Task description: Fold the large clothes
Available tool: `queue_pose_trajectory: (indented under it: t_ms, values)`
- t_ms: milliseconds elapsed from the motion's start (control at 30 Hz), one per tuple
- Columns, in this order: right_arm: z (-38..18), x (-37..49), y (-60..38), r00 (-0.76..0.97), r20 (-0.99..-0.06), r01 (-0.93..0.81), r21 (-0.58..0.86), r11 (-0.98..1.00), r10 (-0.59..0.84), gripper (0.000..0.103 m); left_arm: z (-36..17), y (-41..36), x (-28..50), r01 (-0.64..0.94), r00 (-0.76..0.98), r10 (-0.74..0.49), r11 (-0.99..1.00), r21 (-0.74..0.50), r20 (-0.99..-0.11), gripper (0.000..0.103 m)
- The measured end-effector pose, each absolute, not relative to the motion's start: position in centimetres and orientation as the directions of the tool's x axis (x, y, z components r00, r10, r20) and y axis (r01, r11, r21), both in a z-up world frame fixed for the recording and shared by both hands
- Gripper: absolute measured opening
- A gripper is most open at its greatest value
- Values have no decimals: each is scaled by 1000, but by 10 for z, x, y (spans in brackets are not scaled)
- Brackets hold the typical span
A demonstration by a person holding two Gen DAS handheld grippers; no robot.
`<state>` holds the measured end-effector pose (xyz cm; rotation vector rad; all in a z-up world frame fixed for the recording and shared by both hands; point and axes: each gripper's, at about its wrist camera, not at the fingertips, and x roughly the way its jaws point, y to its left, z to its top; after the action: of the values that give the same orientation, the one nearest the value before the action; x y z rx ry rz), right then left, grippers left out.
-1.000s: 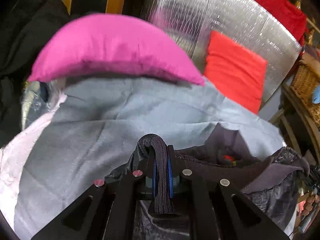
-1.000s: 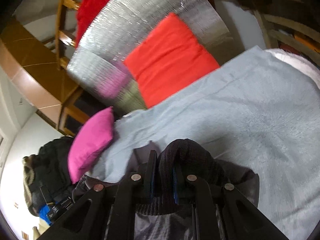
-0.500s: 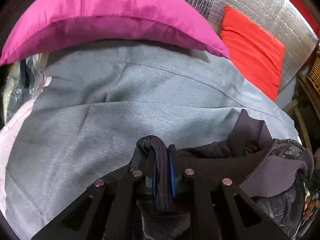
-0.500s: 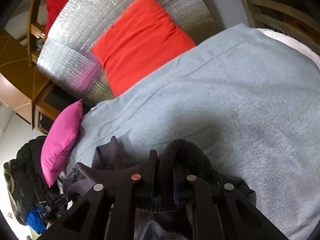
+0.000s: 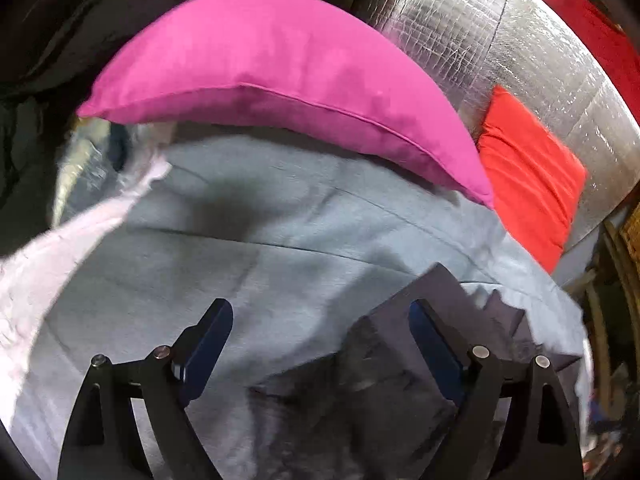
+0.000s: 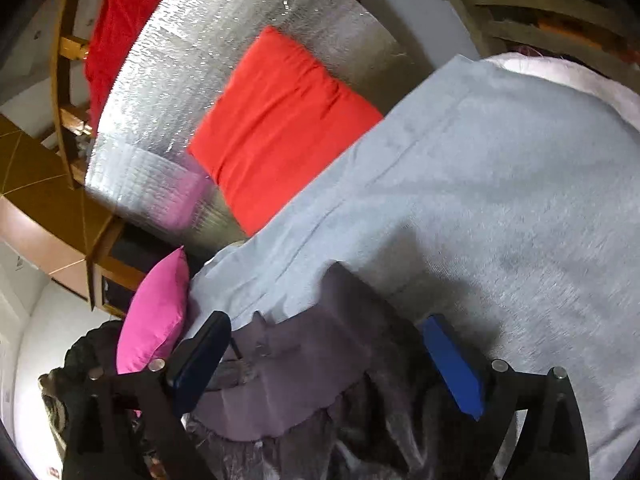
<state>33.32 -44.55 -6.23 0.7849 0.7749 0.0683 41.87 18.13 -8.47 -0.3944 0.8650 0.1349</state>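
Both grippers, left gripper [image 5: 320, 332] and right gripper [image 6: 328, 344], are opening their jaws, having just dropped the dark jacket [image 6: 320, 360] on the bed [image 6: 500, 200]; this fold seems laid.

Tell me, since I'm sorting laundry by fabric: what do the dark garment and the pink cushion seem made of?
Dark garment: seemingly a matte, soft lining with a shinier, crinkled shell below, perhaps synthetic. Pink cushion: apparently matte woven cloth, with a piped seam.

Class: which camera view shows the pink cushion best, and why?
The left wrist view: the pink cushion fills the upper picture, its seam plain. In the right wrist view it sits small at the left, partly behind a finger.
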Motion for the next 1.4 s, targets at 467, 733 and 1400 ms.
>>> queue_pose_trajectory:
  t_ms: [467, 733, 1400]
  values:
    - [-76, 377, -400, 558, -798, -36, 251, 967, 228, 97, -105, 100, 465, 136, 605, -81, 991, 3, -792, 90]
    - [-101, 402, -395, 497, -835, -82, 223, 971, 234, 68, -127, 94, 495, 118, 550, -118, 991, -63, -827, 90]
    - [-127, 405, -422, 535, -838, 102, 196, 975, 112, 8, -177, 99, 508, -34, 493, -2, 999, -21, -870, 9]
